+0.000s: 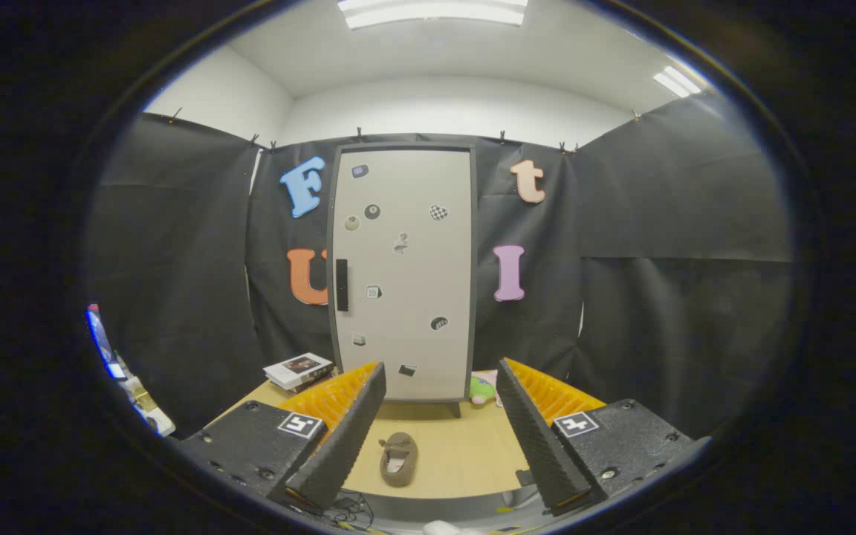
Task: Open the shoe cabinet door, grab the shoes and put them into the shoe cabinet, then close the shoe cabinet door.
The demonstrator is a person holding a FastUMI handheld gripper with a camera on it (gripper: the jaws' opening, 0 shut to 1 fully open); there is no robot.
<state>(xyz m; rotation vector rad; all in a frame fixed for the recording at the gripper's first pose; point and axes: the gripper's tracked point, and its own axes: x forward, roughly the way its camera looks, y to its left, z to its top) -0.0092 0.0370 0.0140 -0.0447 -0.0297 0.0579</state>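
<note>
black cloth walled the booth behind a wooden tabletop (465,453), where a pale shoe cabinet (403,275) stood upright with its door shut, a dark handle (342,284) on its left edge and small stickers scattered over it, none with writing clear enough to read. the hand-held gripper (439,427) was spread wide and held nothing, and a brown shoe (398,458) lay on the tabletop between its fingers, well short of the cabinet. a stack of books (299,371) sat left of the cabinet's foot and a pink and green soft toy (483,388) right of it.

Path ahead is being left open betw. spread fingers of gripper (439,416); only shoe (399,458) is lying on table (465,453). Cabinet door (403,275) is standing closed; books (298,371), plush toy (483,388) are flanking its base.
</note>
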